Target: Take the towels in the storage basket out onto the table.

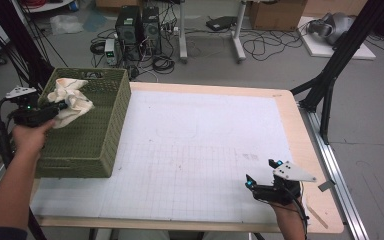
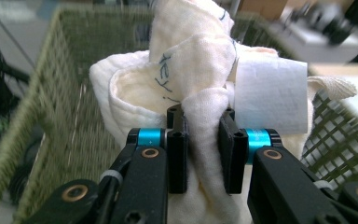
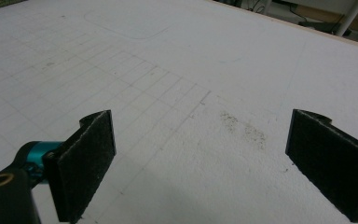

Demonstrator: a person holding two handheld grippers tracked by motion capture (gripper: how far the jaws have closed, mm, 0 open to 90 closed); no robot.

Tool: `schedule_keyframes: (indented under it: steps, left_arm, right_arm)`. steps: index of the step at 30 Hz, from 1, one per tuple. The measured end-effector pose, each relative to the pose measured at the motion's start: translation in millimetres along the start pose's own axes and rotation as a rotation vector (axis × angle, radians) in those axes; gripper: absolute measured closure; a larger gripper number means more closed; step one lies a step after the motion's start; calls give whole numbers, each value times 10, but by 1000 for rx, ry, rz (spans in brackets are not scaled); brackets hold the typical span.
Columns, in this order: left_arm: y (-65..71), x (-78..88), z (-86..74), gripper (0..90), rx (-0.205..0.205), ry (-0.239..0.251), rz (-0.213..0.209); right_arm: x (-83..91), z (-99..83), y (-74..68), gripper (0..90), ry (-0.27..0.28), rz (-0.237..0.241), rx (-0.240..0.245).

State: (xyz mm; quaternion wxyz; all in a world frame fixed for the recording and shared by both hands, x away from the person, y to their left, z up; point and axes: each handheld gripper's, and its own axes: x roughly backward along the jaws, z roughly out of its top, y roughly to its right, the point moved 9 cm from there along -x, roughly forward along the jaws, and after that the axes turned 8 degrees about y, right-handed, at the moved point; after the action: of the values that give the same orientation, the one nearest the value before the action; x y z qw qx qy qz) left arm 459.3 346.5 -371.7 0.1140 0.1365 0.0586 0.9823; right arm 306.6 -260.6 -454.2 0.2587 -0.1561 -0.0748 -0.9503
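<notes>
– What are the left gripper's [image 2: 203, 140] pads doing?
– Pinching a fold of the cream cloth [image 2: 191, 88] – it is hanging bunched over the green basket [image 1: 92, 125], at its near-left rim.
– So which step is this?
– Probably lifting the cloth out; next it needs carrying clear of the rim to the white mat [image 1: 200, 145].
– And the right gripper [image 3: 200, 163]?
– Its jaws are standing wide, holding nothing, low over the mat.

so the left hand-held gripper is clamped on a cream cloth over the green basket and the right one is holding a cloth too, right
Not quite. The left hand-held gripper is clamped on the cream cloth over the green basket, but the right hand-held gripper holds nothing: the right gripper view shows its jaws wide apart over the bare white mat.
</notes>
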Motion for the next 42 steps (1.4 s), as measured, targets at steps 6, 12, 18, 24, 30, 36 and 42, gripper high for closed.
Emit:
schedule_keyframes:
  steps: [6,12,18,24,30,36,42]
  left_arm:
    - [105,122,158,763,1,101,-26]
    - [215,233,278,764,5,185,-63]
    - [370,347,388,764,6,263,-121]
    - [614,437,449,764,1,312,-204]
    - [911,498,518,763,-14,343,-291]
    - [1310,549,597,763,-36,363,-398]
    - [1795,499,535,763,-68,349,-509]
  right_arm:
    - [-3,7,-18,76,0,3,4]
    - [-5,17,-28,76,2,5,7]
    - [-10,19,-42,76,-1,7,6]
    - [-22,24,-54,76,-1,8,12]
    - [-26,35,-65,76,1,12,8]
    - [-29,34,-67,76,0,13,10]
    - [-32,38,-75,76,0,15,11]
